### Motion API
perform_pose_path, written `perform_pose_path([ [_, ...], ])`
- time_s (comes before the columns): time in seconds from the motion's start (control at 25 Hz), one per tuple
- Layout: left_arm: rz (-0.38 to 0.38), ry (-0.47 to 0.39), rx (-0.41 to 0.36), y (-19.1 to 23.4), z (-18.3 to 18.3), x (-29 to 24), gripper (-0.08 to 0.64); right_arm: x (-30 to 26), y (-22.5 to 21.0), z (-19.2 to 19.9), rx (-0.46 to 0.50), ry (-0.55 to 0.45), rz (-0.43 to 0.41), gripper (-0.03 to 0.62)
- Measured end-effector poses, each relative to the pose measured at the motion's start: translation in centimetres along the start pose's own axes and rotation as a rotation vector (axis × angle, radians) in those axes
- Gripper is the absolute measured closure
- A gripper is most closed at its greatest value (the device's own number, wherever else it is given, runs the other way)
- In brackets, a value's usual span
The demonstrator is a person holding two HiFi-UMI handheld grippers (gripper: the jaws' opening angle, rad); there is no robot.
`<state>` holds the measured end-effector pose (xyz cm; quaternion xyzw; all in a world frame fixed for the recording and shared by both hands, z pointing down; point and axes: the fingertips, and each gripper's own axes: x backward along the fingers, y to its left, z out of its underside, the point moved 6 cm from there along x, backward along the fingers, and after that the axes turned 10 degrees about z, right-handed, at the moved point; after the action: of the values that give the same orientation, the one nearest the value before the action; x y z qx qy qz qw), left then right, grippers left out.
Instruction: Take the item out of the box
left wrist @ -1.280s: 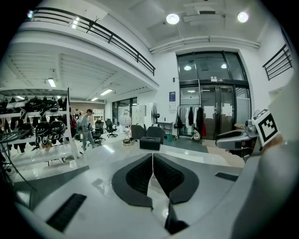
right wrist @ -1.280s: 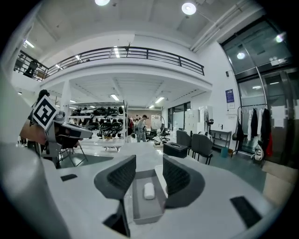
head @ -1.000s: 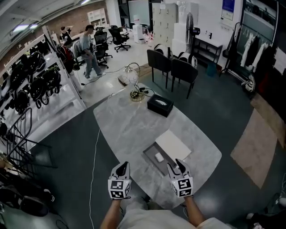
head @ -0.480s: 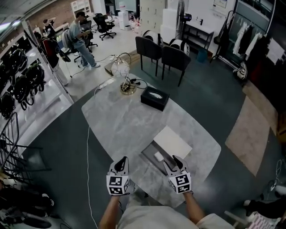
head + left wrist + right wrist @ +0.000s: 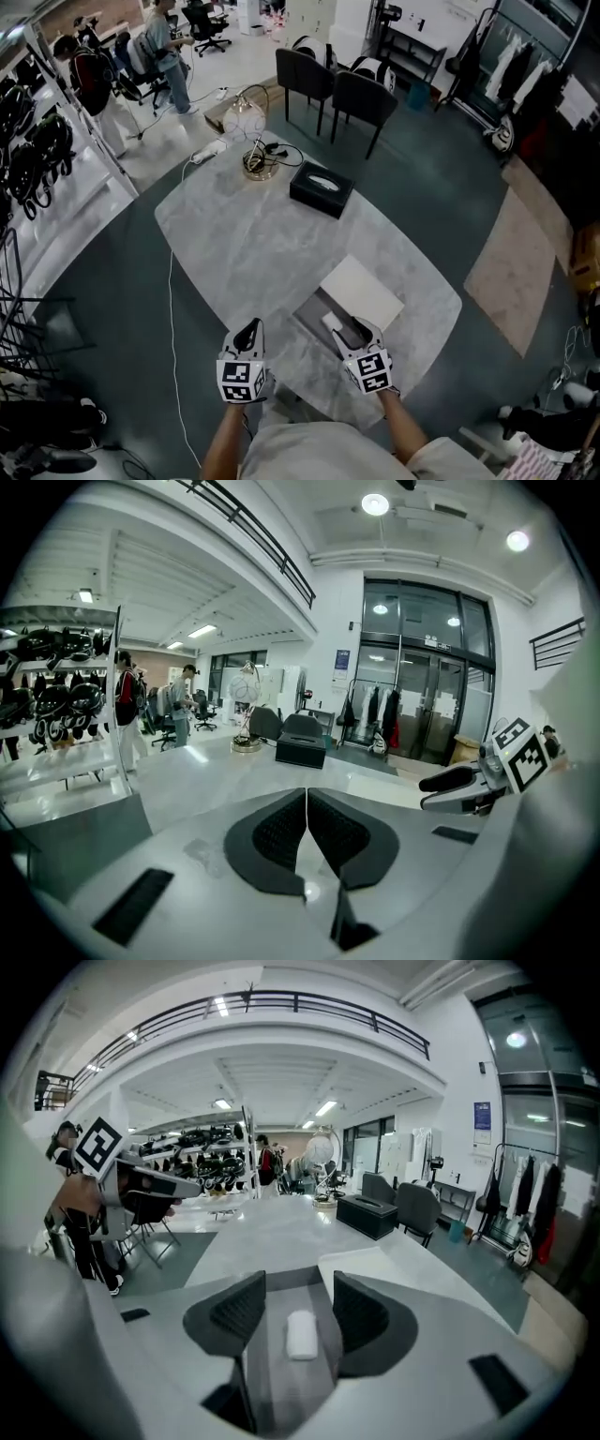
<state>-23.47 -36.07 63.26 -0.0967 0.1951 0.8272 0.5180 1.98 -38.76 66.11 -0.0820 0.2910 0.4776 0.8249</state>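
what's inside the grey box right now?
One small white item on the grey box's floor. Nothing else shows; in the head view the right gripper covers the near end.

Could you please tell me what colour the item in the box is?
White; the item shows best in the right gripper view.

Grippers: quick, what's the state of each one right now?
Left gripper: shut, nothing in it.
Right gripper: open, holding nothing; the white item shows between its jaws, ungripped.
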Motion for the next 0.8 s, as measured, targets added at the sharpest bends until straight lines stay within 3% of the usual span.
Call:
perform_pose_path([
  [0.8, -0.028, 0.028, 0.041, 2.3, 1.6, 0.6, 0.541, -7.5, 1.6, 4.7, 0.075, 0.235, -0.069, 0.367],
])
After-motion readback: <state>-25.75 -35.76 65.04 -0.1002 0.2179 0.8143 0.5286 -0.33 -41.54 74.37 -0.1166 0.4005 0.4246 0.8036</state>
